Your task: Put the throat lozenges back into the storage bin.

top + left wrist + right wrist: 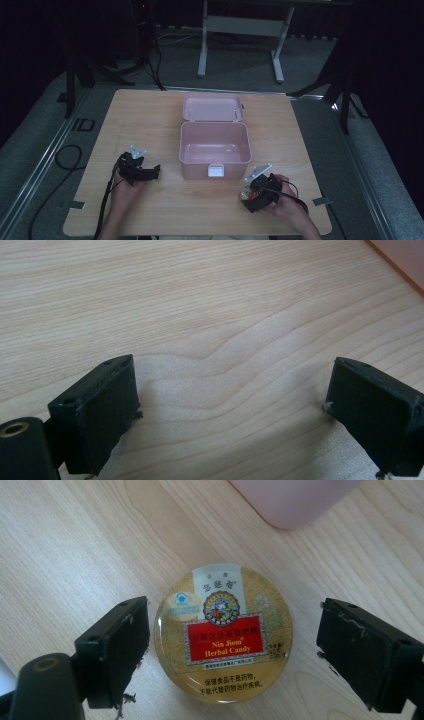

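Nearest to me, at the 5 o'clock corner of the table [150, 210], my right gripper [256, 194] rests low over the wood with its jaws spread wide. Between those jaws, in the right gripper view, lies a round candy tin [224, 632], flat on the tabletop with its lid up. Its gold lid carries a red label reading "Nin Jiom Herbal Candy". One jaw sits just beside the tin's rim at 9 o'clock; whether it touches cannot be told. The other jaw stands apart from the rim at 3 o'clock. In the high view the tin [244, 192] shows as a small pale disc beside the gripper.

At 7 o'clock, my left gripper [150, 172] lies on the table in my left hand [126, 189], pointing toward 3 o'clock. Its jaws are also spread wide, with bare wood grain between them in the left gripper view.

Farther out, at the table's centre, stands a pink box [215, 145]. Its white latch [216, 171] faces me at 6 o'clock. Its lid [212, 107] is hinged open and leans back toward 12 o'clock. The interior reads as bare pink floor. A corner of this box [295, 500] appears at 12 o'clock in the right gripper view, near the tin yet apart from it.
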`<state>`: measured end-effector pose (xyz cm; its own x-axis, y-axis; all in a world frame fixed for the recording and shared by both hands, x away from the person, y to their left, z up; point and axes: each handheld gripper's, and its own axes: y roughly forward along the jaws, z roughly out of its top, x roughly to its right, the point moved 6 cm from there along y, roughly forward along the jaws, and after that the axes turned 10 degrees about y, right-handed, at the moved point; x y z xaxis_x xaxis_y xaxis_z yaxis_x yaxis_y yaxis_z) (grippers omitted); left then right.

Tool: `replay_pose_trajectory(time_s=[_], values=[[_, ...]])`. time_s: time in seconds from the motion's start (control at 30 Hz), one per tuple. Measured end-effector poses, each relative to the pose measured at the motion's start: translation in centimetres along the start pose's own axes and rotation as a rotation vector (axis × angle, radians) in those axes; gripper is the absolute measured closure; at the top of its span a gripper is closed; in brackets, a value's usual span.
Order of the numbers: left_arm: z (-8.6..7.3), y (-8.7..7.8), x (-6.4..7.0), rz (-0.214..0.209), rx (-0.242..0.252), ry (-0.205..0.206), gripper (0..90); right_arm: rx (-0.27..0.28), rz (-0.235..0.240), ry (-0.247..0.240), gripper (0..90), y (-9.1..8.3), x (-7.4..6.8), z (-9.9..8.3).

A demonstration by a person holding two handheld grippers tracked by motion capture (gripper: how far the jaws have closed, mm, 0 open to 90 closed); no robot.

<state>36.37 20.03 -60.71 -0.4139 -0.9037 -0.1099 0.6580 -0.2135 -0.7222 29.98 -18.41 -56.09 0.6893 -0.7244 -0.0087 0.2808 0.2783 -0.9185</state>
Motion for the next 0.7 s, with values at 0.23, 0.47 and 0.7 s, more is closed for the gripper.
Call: replay_pose_trajectory(time_s=[0.23, 0.47, 0.7], values=[[0.00, 0.00, 0.00, 0.000, 0.000, 0.000, 6.9, -0.015, 0.003, -0.009, 13.5, 0.15, -0.23, 0.01], [0.00, 0.00, 0.00, 0.000, 0.000, 0.000, 6.9, -0.035, 0.006, -0.021, 13.5, 0.38, -0.39, -0.16], [0.00, 0.00, 0.00, 0.000, 0.000, 0.000, 6.9, -0.055, 0.009, -0.030, 13.5, 0.58, -0.52, -0.24]])
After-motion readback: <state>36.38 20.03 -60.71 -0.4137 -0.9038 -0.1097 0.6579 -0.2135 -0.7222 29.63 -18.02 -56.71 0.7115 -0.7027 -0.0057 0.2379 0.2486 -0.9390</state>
